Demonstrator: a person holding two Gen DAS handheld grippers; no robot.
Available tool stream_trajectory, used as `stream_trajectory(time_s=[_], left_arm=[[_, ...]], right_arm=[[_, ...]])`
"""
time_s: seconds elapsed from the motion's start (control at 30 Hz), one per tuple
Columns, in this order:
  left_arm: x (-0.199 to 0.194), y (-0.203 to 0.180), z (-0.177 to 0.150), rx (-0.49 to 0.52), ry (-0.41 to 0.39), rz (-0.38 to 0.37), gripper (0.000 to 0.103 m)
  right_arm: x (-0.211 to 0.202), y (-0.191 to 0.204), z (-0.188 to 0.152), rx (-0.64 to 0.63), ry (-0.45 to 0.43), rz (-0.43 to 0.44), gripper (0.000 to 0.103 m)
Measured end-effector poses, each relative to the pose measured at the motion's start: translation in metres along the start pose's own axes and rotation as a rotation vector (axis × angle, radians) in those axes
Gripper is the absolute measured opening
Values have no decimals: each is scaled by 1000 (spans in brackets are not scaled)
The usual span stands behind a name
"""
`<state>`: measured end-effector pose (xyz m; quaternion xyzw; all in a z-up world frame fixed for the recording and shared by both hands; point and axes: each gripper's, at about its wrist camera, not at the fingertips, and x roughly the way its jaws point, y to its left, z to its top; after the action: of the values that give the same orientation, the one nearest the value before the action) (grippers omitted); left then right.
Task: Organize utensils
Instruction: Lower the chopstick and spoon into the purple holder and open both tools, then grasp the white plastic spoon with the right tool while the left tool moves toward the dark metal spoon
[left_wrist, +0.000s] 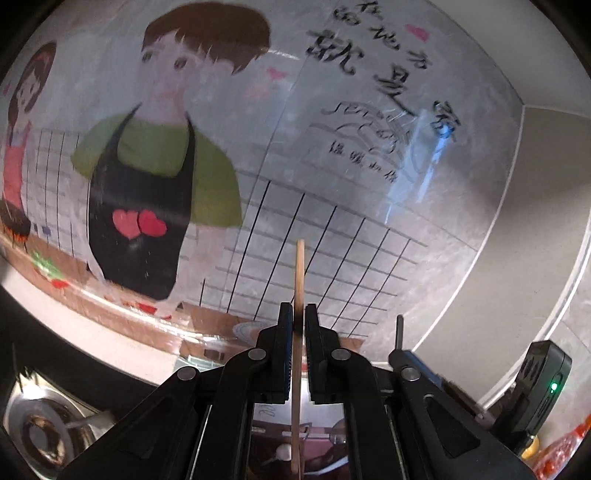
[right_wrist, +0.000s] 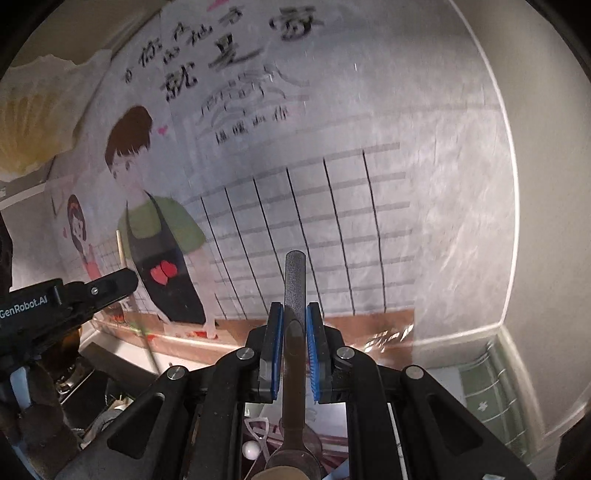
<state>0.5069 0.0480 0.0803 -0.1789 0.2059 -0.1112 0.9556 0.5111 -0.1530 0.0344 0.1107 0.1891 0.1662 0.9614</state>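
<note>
Left wrist view: left gripper (left_wrist: 298, 317) shut tight on a thin wooden stick (left_wrist: 297, 280); looks like a chopstick; stick upright between the two fingers (left_wrist: 282, 332), top end poking well up past the tips, bottom end hanging down below them; behind the fingers, a shiny wall sheet (left_wrist: 332, 166) with a cartoon boy (left_wrist: 159, 147) in a green shirt and black apron with red hearts; a cartoon girl (left_wrist: 22, 110) at the far left; black brush writing (left_wrist: 369, 74) above and right of the fingers; drawn black grid lines just behind the stick; low to the left of the fingers, a round metal stove burner (left_wrist: 40, 432); to the right of the fingers, the other tool's body (left_wrist: 543, 387) with a small green light.

Right wrist view: right gripper (right_wrist: 295, 325) closed on a dark handle (right_wrist: 294, 280); blue pads (right_wrist: 277, 347) pressing it from both sides; handle upright, rounded top sticking up past the fingertips, lower part running down between the fingers to a wider brownish end at the bottom edge; cannot tell what kind of utensil; a small white ball (right_wrist: 250, 451) low down, left of the handle; same wall sheet (right_wrist: 369, 203) behind the fingers, with the boy, the girl and the grid; far left of the fingers, the left gripper (right_wrist: 120, 275) seen side-on, the wooden stick (right_wrist: 120, 247) standing up out of it; a pale crinkled thing (right_wrist: 33, 122) up in the top left corner, blurred.
</note>
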Motion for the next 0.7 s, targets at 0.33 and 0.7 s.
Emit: stream_trajectory(time_s=[0.33, 0.7], left_arm=[[-21, 6, -45, 35, 145, 6, 53], [-92, 31, -141, 109, 439, 129, 54]], right_arm=[[-44, -23, -18, 54, 64, -17, 19], [-111, 2, -75, -175, 300, 29, 29]])
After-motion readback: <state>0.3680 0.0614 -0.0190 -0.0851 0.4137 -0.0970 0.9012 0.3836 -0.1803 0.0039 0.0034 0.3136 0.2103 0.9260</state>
